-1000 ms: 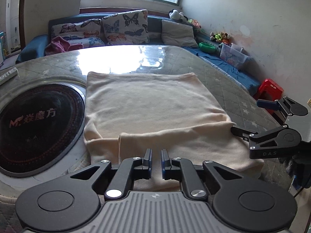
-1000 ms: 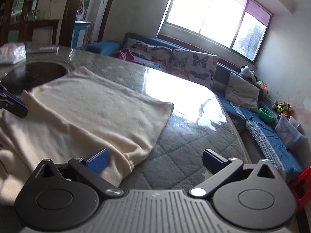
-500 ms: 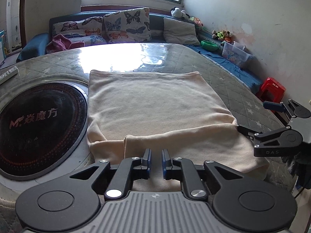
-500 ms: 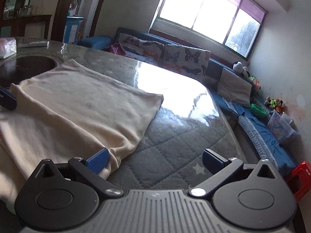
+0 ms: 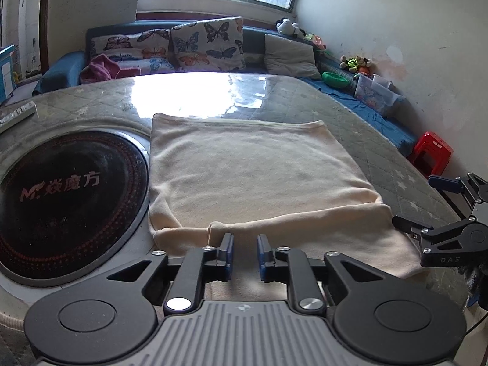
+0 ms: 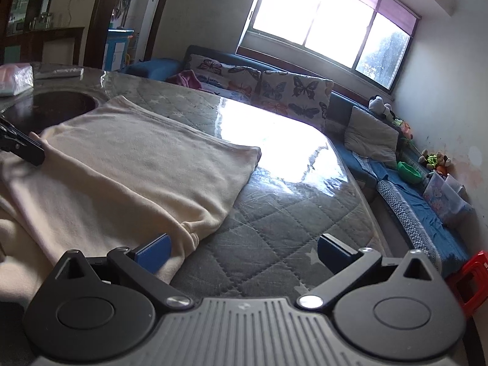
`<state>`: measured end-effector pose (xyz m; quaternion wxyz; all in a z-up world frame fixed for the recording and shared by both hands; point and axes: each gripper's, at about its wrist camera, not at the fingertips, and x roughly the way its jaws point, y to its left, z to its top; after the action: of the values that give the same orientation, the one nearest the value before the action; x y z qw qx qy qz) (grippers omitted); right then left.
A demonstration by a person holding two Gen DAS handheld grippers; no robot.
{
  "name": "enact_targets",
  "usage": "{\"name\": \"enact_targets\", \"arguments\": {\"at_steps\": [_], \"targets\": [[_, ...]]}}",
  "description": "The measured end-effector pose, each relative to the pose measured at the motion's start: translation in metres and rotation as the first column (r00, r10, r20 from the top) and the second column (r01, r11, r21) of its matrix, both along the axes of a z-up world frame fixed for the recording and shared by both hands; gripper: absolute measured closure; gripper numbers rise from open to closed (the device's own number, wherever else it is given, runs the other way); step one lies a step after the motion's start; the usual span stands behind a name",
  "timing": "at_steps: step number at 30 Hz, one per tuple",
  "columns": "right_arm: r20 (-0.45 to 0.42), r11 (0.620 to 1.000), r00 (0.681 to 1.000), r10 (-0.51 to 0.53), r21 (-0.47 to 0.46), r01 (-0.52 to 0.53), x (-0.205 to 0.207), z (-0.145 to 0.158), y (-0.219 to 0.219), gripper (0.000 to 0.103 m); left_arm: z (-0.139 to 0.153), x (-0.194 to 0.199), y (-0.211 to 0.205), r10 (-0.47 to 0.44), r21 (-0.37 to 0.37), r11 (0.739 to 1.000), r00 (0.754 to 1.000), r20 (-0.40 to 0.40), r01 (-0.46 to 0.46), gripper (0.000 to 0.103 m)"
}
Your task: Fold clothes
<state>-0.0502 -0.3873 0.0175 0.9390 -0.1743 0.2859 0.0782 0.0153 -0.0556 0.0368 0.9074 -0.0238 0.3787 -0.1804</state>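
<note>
A cream garment lies flat on the glass-topped quilted table, its near part folded over in a band across the front. My left gripper hovers at that folded band, its jaws opening. Cloth shows in the narrow gap between the blue pads, which do not press on it. My right gripper stands wide open at the garment's right corner, holding nothing. In the right wrist view the garment spreads to the left. The right gripper straddles its corner there, and a left finger shows at the far left.
A round black cooktop is set into the table left of the garment, with a remote beyond it. A sofa with butterfly cushions runs behind the table. A red stool and a plastic box stand by the right wall.
The left jaws have parted from nearly shut to a narrow gap. The folded band now lies on the garment. The right gripper has stayed wide open.
</note>
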Motion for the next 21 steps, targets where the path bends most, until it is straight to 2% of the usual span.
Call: {"name": "enact_targets", "arguments": {"at_steps": [1, 6, 10, 17, 21], "targets": [[0.001, 1.0, 1.0, 0.007, 0.011, -0.007, -0.003, 0.002, 0.0, 0.0, 0.001, -0.001, 0.0, 0.0, 0.001, 1.0, 1.0, 0.008, 0.0, 0.074], [-0.038, 1.0, 0.999, 0.031, 0.007, -0.031, -0.011, -0.006, 0.005, 0.0, -0.002, -0.006, 0.0, 0.003, 0.011, 1.0, 1.0, 0.003, -0.003, 0.071], [-0.032, 0.999, 0.999, 0.023, 0.022, -0.022, -0.018, -0.001, 0.004, 0.0, 0.004, -0.019, 0.0, -0.007, 0.024, 1.0, 0.999, 0.033, 0.006, 0.057], [-0.051, 0.999, 0.998, 0.026, 0.03, -0.024, -0.027, -0.002, 0.004, 0.0, -0.005, -0.034, 0.001, 0.006, 0.055, 0.998, 1.0, 0.023, -0.007, 0.049], [-0.039, 0.999, 0.999, 0.023, 0.046, -0.021, -0.035, 0.002, 0.003, 0.0, -0.004, -0.042, 0.001, 0.011, 0.048, 0.999, 1.0, 0.027, -0.012, 0.036]]}}
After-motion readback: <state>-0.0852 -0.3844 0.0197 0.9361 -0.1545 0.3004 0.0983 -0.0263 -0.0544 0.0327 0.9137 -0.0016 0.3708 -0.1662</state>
